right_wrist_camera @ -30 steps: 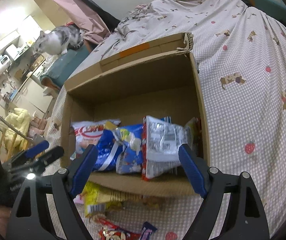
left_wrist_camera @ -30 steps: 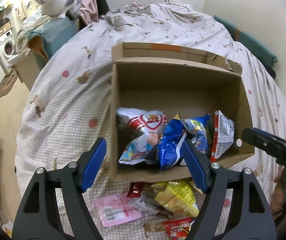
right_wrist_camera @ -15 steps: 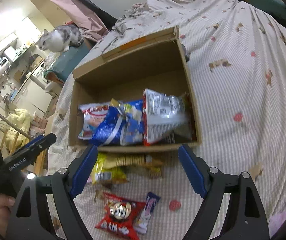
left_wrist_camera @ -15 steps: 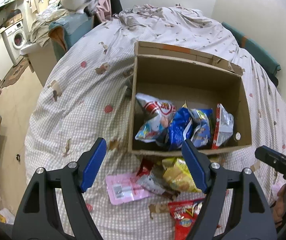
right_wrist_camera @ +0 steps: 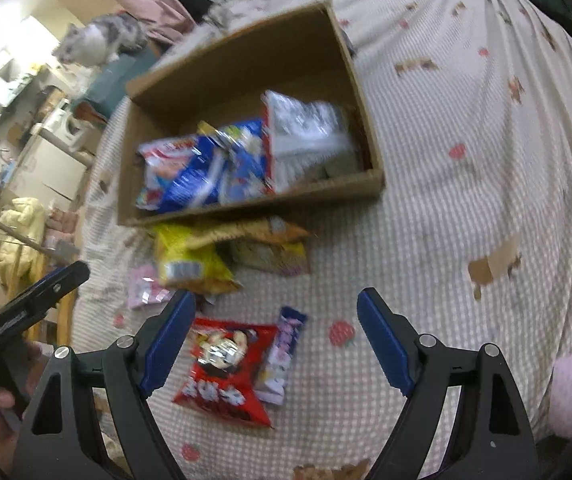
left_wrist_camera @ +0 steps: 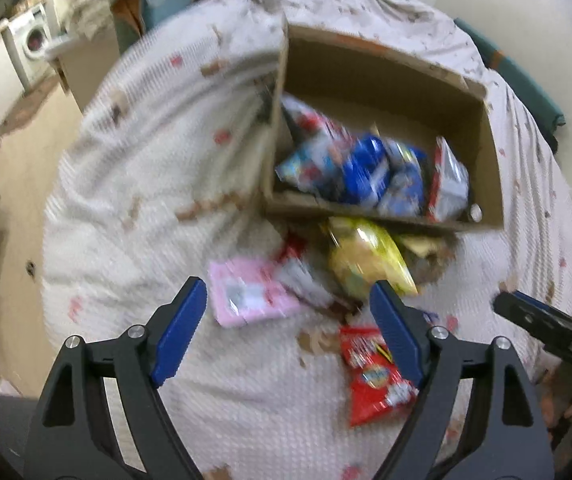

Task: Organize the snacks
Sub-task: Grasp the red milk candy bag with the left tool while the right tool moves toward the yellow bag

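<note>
Left wrist view looks down over a bed (left_wrist_camera: pixel 133 184) with a checked quilt, where a cardboard box (left_wrist_camera: pixel 486 184) lies open-topped so packets can be dropped straight in; several blue and red packets (left_wrist_camera: pixel 366 172) already stand along its near wall. The loose snacks lie just outside that wall, probably the unsorted remainder: a yellow bag (left_wrist_camera: pixel 366 260) touching the box, a pink packet (left_wrist_camera: pixel 245 296) beside it, and a red bag (left_wrist_camera: pixel 374 372) nearest the camera. The left tool (left_wrist_camera: pixel 288 316) hangs above the pink packet with nothing between its blue pads, its jaws opening, apparently readying for a pick. In the right wrist view, the right tool (right_wrist_camera: pixel 275 322) stands wide and empty over the red bag (right_wrist_camera: pixel 225 372) and a slim purple bar (right_wrist_camera: pixel 286 344) touching it. A cat (right_wrist_camera: pixel 97 40) sits well beyond the box.
</note>
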`<action>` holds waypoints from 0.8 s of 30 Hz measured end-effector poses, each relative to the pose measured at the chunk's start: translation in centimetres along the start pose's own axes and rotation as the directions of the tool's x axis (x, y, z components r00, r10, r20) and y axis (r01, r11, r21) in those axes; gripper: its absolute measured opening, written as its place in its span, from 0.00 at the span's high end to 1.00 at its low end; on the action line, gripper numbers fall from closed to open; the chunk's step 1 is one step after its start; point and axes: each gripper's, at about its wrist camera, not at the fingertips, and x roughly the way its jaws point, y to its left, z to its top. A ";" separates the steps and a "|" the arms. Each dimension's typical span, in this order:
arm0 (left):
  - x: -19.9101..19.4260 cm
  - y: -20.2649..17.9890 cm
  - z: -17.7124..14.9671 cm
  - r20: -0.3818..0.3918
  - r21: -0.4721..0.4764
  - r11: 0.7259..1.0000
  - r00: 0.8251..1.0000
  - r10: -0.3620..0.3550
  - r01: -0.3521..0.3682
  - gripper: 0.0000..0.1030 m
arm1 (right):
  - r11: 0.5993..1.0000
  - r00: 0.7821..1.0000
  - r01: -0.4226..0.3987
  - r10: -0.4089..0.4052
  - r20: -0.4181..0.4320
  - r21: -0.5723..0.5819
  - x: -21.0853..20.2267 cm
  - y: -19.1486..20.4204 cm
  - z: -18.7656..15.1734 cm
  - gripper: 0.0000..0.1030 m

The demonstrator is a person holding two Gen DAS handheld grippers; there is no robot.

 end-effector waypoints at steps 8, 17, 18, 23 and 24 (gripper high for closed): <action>5.0 -5.1 -4.2 -0.265 -0.054 0.993 0.957 -0.119 0.109 0.21 | 0.991 0.999 -0.050 0.050 -0.001 0.124 -0.3 -2.4 0.3 0.17; 9.1 -9.2 -6.4 -0.350 0.011 0.996 0.933 -0.081 0.091 0.20 | 0.983 0.998 -0.060 0.064 -0.019 0.174 -0.8 -4.7 -0.3 0.17; 9.3 -9.5 -6.4 -0.354 0.010 0.996 0.932 -0.083 0.093 0.20 | 0.983 0.998 -0.058 0.062 -0.019 0.174 -0.9 -4.8 -0.4 0.17; 9.3 -10.6 -6.8 -0.342 0.045 0.995 0.937 -0.065 0.085 0.33 | 0.981 0.997 -0.067 0.071 -0.014 0.181 -1.6 -5.2 -0.7 0.17; 9.2 -10.8 -6.8 -0.339 0.048 0.995 0.939 -0.066 0.087 0.44 | 0.981 0.997 -0.068 0.071 -0.013 0.181 -1.7 -5.4 -0.8 0.17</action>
